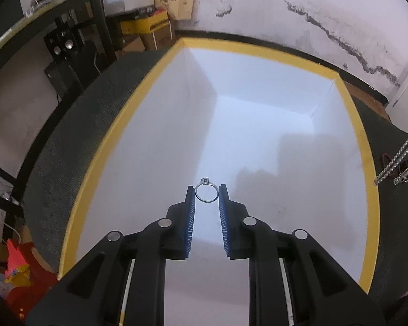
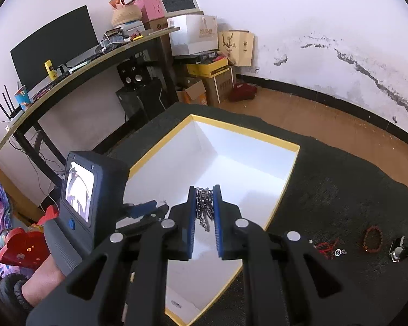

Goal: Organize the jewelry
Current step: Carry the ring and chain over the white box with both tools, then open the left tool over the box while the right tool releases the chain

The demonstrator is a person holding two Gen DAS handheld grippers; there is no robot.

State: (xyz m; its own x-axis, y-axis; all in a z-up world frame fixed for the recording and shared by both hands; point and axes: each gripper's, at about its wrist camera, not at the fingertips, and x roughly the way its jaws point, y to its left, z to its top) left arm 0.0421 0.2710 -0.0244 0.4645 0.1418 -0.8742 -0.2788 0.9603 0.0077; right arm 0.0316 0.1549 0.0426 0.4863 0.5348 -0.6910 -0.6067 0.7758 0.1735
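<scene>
Both tongs are clamped: my left gripper [image 1: 206,193] pinches a small ring [image 1: 206,193] by its band, my right gripper [image 2: 204,198] grips a bunched metal chain [image 2: 204,206]. Each hangs over the white, yellow-rimmed box [image 2: 291,146]. I'd lower each close to the floor before releasing, ring and chain well apart. Beyond, a red bead bracelet [image 2: 372,238] waits on the dark mat [image 2: 340,190].

Shiny metal ring [image 1: 206,193]; metal chain [image 2: 204,206]; matt white box [image 1: 258,141]; rough dark cloth [image 2: 340,190].
</scene>
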